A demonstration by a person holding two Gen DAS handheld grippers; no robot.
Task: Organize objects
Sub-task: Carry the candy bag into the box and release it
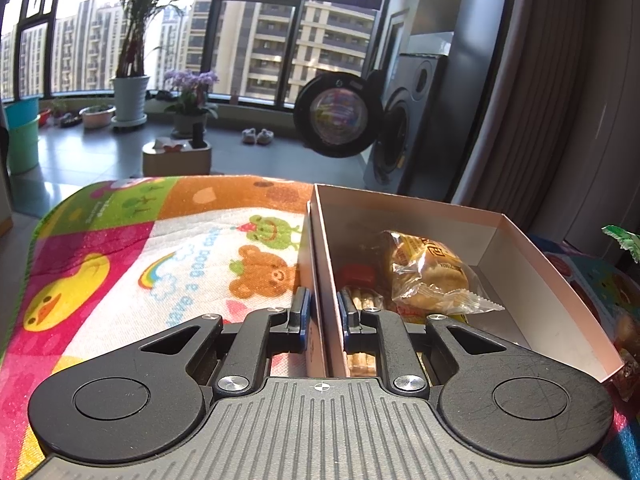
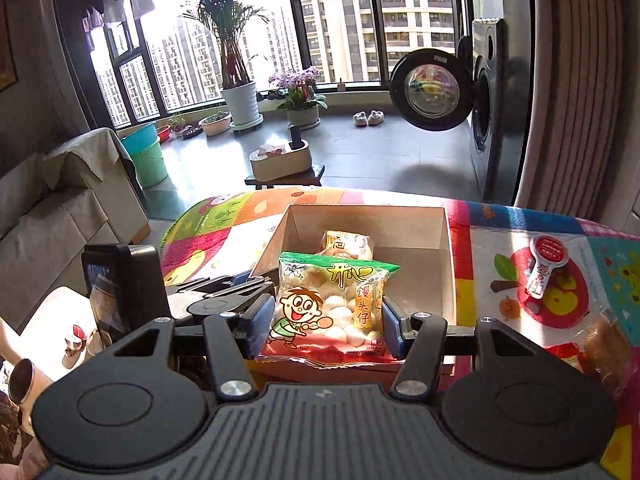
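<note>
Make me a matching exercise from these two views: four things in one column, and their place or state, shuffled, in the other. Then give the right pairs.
Things
1. green-topped snack bag
2. cardboard box
3. bread roll packet
4. red-and-white paddle-shaped packet

Places or states
A. lying on the mat, right of the box
B. lying inside the box
C. held between the right gripper's fingers
D. left wall clamped by the left gripper

Pairs: 1-C, 2-D, 3-B, 4-A

Ahead of the black hand-held gripper [image 2: 328, 320], a green-topped, red-bottomed cartoon snack bag [image 2: 332, 304]; beyond it a pale pink box [image 2: 448, 264] on a multicoloured animal-print mat [image 1: 160, 260].
</note>
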